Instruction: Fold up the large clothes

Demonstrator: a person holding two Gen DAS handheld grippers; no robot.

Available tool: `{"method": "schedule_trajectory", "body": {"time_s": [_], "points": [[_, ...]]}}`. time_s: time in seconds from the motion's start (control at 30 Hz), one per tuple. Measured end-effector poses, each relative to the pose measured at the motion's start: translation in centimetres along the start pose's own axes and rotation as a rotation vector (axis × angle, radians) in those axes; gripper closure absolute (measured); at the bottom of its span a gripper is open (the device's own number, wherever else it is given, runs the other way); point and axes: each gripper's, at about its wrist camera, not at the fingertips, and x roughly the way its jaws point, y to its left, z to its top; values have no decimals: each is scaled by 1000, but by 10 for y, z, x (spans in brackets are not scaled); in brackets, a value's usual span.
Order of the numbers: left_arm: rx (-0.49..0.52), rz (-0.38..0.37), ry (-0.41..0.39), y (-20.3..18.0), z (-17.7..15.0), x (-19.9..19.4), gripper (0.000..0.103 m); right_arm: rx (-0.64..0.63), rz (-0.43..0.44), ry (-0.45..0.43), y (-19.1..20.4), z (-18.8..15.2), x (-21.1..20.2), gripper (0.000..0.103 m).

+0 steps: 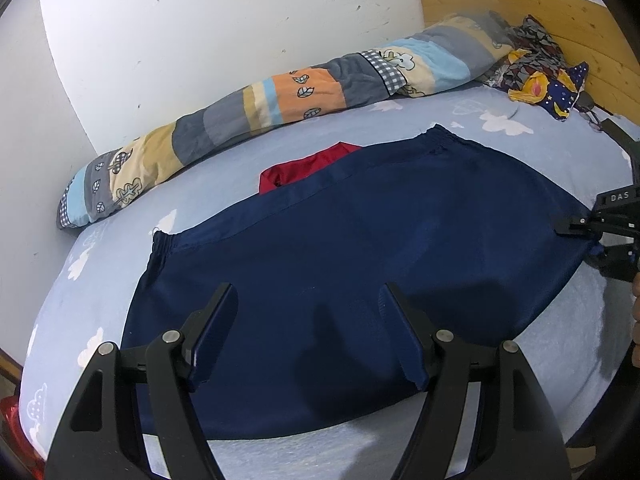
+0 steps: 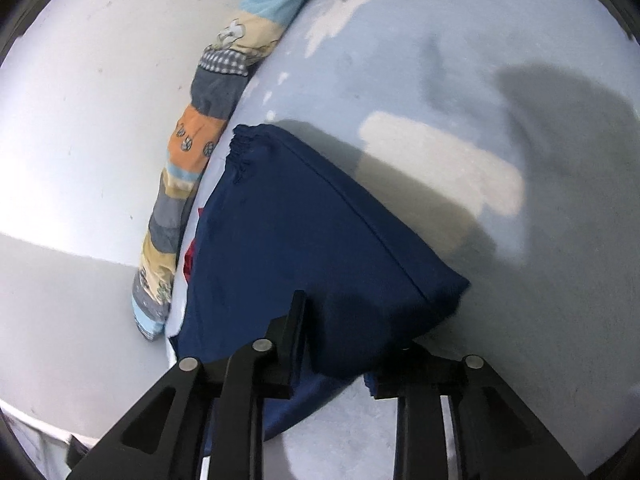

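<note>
A navy garment point(image 1: 360, 240) with elastic hems lies flat across the light blue bed sheet point(image 1: 520, 152). My left gripper point(image 1: 309, 292) hovers over its near part, open, with nothing between its fingers. At the garment's right end sits my right gripper point(image 1: 582, 242), one finger above the cloth edge and one below. In the right wrist view the navy garment point(image 2: 300, 232) drapes over the right finger, and the right gripper point(image 2: 348, 328) stands narrow around that edge, a gap still showing between the jaws. The cloth corner is raised off the sheet point(image 2: 520, 320).
A red garment point(image 1: 304, 168) peeks out from behind the navy one. A rolled patchwork quilt point(image 1: 240, 108) runs along the white wall. Patterned clothes point(image 1: 536, 68) are piled by the wooden headboard point(image 1: 560, 20). A person's hand point(image 1: 636, 312) shows at the right edge.
</note>
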Motion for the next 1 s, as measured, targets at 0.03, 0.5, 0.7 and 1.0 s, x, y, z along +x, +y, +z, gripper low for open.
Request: {"method": "schedule_trajectory", "body": {"time_s": [0.03,0.5,0.7,1.0], "points": [[-2,1,2,0,0,0,30,21,-3,-1,-3,-1,-3,74],[-149,-66,80,25,-1,16,30,108,5,-19,-16,-21,-15,58],[-226,-93,128,38,-7,24,30,26,31,-27,6,5,14,60],[-305,-55,170,49,-14,36,30,-86,-26,-43,16,1,34,78]]}}
